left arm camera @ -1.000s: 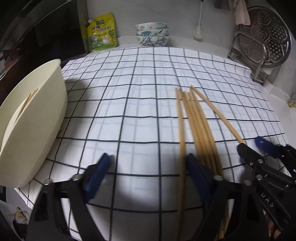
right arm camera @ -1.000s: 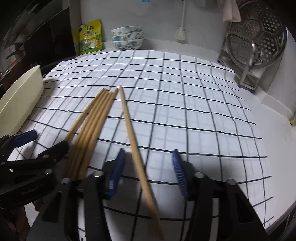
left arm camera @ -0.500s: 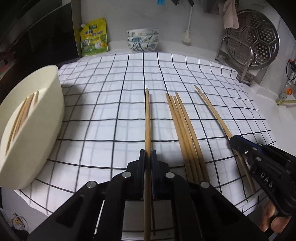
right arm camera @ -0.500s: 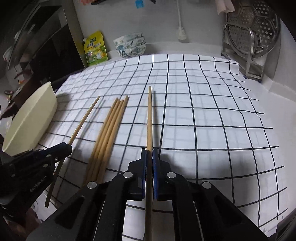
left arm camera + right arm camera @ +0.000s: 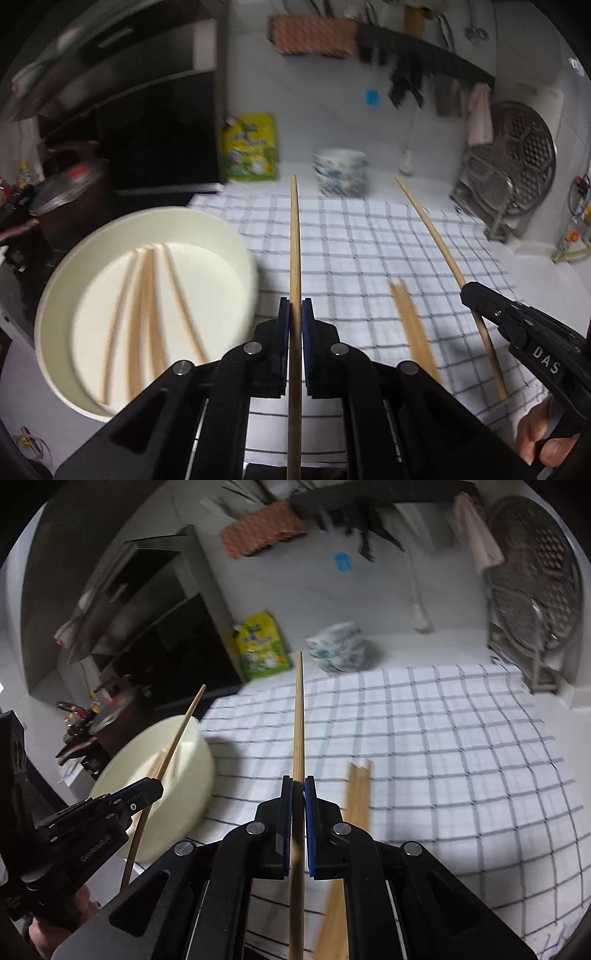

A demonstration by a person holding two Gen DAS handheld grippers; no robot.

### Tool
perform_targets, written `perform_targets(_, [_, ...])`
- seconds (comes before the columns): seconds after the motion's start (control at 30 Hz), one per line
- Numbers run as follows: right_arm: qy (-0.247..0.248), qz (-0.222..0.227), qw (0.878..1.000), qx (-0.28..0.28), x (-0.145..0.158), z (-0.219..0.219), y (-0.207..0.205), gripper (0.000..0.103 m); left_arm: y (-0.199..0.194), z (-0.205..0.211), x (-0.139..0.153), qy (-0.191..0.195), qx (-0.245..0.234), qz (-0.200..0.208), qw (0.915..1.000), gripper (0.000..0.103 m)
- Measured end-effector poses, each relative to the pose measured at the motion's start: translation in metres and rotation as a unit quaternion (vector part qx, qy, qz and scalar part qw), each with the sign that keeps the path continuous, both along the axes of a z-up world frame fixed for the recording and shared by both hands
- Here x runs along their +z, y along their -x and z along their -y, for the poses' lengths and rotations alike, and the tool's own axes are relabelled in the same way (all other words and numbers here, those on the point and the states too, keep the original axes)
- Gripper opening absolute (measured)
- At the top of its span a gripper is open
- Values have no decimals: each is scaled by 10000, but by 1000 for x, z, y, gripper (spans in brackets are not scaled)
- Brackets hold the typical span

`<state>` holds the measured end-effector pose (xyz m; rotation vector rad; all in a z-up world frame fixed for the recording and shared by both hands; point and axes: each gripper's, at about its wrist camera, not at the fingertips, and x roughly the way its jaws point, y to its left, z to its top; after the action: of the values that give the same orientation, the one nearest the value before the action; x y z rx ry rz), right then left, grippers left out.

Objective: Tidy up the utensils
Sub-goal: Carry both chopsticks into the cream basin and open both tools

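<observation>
My left gripper (image 5: 294, 308) is shut on one wooden chopstick (image 5: 294, 236), held up in the air and pointing away from me. My right gripper (image 5: 298, 786) is shut on another chopstick (image 5: 298, 709), also lifted off the cloth. In the left wrist view the right gripper (image 5: 466, 291) with its chopstick (image 5: 436, 236) shows at the right. In the right wrist view the left gripper (image 5: 157, 784) shows at the left, over the bowl. A cream bowl (image 5: 62, 295) at the left holds several chopsticks (image 5: 147, 295). A bundle of chopsticks (image 5: 410, 325) still lies on the checked cloth (image 5: 369, 251).
A stack of patterned bowls (image 5: 341, 171) and a yellow pouch (image 5: 251, 147) stand at the back wall. A metal steamer rack (image 5: 517, 170) stands at the back right. A dark pot with a lid (image 5: 70, 184) sits left of the bowl. A person's fingers (image 5: 543, 439) show at the lower right.
Both grippers closed, each on one chopstick, and lifted them off the cloth. Both views rose and swung toward the cream bowl at the left.
</observation>
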<state>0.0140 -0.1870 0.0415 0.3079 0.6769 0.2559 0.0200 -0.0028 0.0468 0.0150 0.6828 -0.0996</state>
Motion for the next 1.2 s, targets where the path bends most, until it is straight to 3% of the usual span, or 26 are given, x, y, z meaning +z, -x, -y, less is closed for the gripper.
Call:
perform_targets(0.27, [189,135,9970,737,20,-103,-38,6,-8,-88,10,-211,814,329,9959,7])
perform_targets(0.5, [423,7,9907,1290,16,-184,-71,6,-23,-156,-8,-106,1257,98,9920,7])
perform_targets(0.63, [592,-178,9862,1533,8,-218,-88,6,-32,-174,-18,-3,1366,-37,9906,7])
perform_targets(0.8, [772,-440,9818,1678,-6,-239,-101,6,-44,-182,-30,64,1326,-256,9908,7])
perform_targets(1.1, [875,-764,9797,1632,-26,-238,-110,6,-53,-183,-39,61,1321,-362,9906,8])
perform_targets(1.17, [879,-787,9797,1622,-27,-237,-111,7,-52,-184,-38,64,1357,-357,9901,19])
perform_targets(1.2, [889,-786,9798,1612,-26,-237,-111,9,-52,-185,-38,68,1379,-347,9898,36])
